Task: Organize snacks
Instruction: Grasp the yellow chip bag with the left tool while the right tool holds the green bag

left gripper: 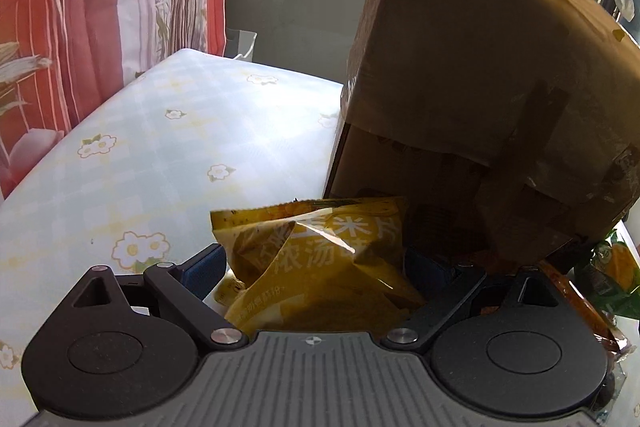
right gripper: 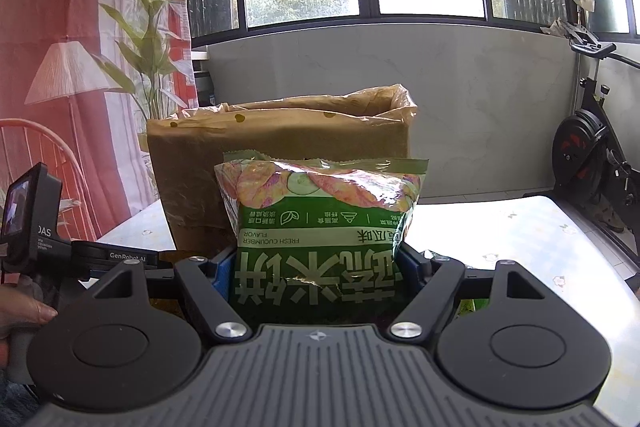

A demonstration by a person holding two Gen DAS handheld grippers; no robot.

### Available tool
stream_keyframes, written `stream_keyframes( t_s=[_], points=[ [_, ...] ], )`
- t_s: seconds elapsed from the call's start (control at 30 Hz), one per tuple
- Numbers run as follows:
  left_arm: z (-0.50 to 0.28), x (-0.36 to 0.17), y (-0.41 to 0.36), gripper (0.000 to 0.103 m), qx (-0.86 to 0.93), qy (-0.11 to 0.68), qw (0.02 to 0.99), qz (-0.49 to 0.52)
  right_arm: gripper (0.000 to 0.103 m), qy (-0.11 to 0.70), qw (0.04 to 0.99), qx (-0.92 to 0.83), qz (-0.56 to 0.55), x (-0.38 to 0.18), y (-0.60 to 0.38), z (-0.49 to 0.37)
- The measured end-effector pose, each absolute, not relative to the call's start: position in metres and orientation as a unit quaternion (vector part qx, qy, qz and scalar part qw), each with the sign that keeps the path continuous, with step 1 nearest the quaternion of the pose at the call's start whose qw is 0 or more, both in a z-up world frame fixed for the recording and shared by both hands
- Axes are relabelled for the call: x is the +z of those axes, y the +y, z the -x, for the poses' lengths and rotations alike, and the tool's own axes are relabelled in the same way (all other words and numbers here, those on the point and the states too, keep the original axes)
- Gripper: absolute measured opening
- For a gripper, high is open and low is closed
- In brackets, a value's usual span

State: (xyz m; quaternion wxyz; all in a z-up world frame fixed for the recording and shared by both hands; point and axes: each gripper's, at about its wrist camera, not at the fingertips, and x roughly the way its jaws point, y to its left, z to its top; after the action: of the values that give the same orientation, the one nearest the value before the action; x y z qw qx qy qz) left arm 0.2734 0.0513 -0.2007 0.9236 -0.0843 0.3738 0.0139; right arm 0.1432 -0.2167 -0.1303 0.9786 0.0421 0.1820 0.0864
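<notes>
My left gripper (left gripper: pixel 316 263) is shut on a yellow snack bag (left gripper: pixel 320 259) and holds it close to the lower left corner of a tall cardboard box (left gripper: pixel 480 87) lined with a plastic bag. My right gripper (right gripper: pixel 316 263) is shut on a green cucumber-flavour snack bag (right gripper: pixel 324 227), held upside down in front of the same box (right gripper: pixel 280 163), whose open top shows the liner. The left gripper's body (right gripper: pixel 40 227) and the hand on it show at the left edge of the right wrist view.
The table (left gripper: pixel 160 155) has a pale floral cloth. More snack bags, green (left gripper: pixel 612 275) and orange (left gripper: pixel 580 311), lie at the right by the box. A curtain (left gripper: pixel 80 7) hangs at the left. An exercise bike (right gripper: pixel 592 147) stands at the right beyond the table.
</notes>
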Motion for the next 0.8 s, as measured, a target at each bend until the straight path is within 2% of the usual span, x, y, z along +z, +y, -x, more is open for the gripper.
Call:
stream_keyframes(
  t_s=[0.07, 0.17, 0.2, 0.27, 0.8],
  points=[
    [-0.275, -0.205, 0.051, 0.096, 0.014, 0.378, 0.922, 0.079, 0.077, 0.182, 0.979, 0.085, -0.040, -0.132, -0.217, -0.143],
    [-0.273, -0.206, 0.050, 0.089, 0.011, 0.375, 0.925, 0.063, 0.077, 0.184, 0.978, 0.084, -0.041, -0.132, -0.217, -0.144],
    [-0.271, -0.205, 0.049, 0.081, 0.007, 0.370, 0.927, 0.057, 0.077, 0.184, 0.978, 0.084, -0.042, -0.132, -0.217, -0.144],
    [-0.267, -0.203, 0.047, 0.078, 0.001, 0.366, 0.930, 0.044, 0.077, 0.186, 0.978, 0.084, -0.042, -0.132, -0.218, -0.144],
    [-0.238, -0.176, 0.050, 0.075, 0.003, 0.335, 0.942, 0.040, 0.077, 0.183, 0.979, 0.077, -0.048, -0.130, -0.218, -0.142]
  ],
)
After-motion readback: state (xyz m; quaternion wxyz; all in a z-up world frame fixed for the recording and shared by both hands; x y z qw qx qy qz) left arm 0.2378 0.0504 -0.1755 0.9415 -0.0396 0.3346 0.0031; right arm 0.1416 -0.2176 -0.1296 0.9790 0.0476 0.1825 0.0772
